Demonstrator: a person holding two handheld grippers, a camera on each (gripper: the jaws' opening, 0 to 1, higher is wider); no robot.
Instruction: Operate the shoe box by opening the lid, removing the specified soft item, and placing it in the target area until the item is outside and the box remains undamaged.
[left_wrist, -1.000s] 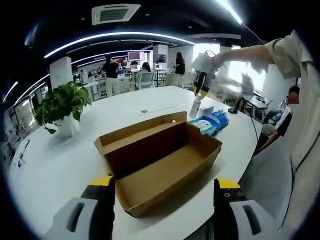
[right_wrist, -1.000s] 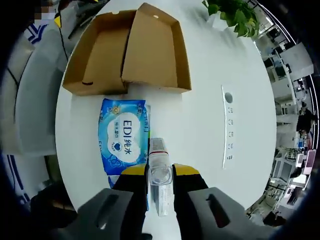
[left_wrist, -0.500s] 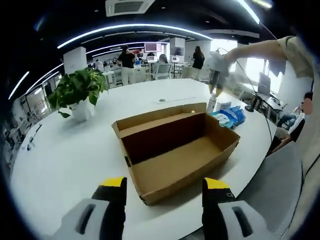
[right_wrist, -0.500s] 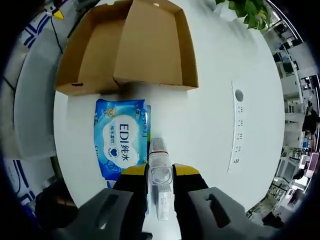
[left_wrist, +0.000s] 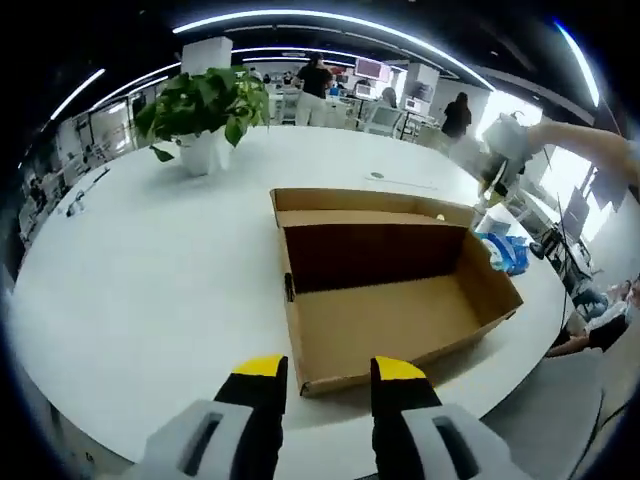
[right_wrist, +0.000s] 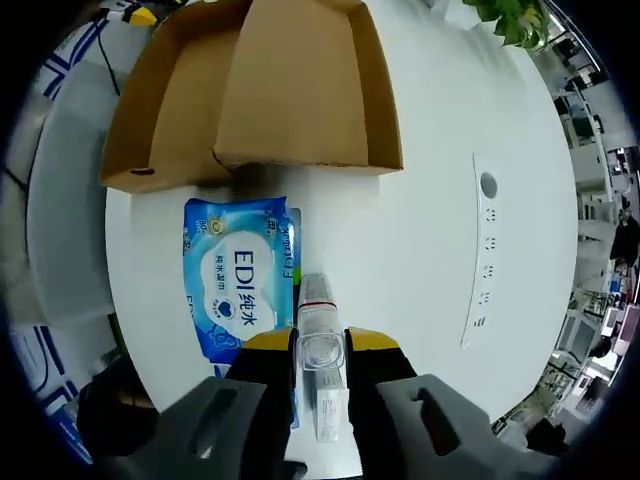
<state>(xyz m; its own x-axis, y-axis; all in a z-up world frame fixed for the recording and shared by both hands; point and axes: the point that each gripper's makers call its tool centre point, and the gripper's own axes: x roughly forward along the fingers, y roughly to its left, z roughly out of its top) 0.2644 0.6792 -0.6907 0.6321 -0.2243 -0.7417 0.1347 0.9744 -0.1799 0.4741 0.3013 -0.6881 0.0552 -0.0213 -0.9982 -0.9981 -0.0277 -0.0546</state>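
The brown cardboard shoe box (left_wrist: 385, 300) stands open on the white table with its inside bare and its lid (left_wrist: 370, 205) folded back behind it. My left gripper (left_wrist: 330, 372) hovers at the box's near edge, open, with nothing between its yellow-tipped fingers. In the right gripper view, my right gripper (right_wrist: 320, 345) is shut on a clear plastic bottle (right_wrist: 320, 330) with a red band. It hangs above a blue soft pack of wet wipes (right_wrist: 238, 290) lying beside the box (right_wrist: 270, 90). The right gripper (left_wrist: 498, 160) also shows beyond the box, over the blue pack (left_wrist: 503, 250).
A potted plant (left_wrist: 205, 110) stands at the far side of the round white table (left_wrist: 130, 260). A socket strip (right_wrist: 484, 250) is set in the tabletop. People and desks fill the office behind. A person's arm (left_wrist: 590, 150) reaches in from the right.
My left gripper's jaws have drawn closer together, and its view has swung to see the box more squarely. The right gripper still holds the bottle over the wipes pack.
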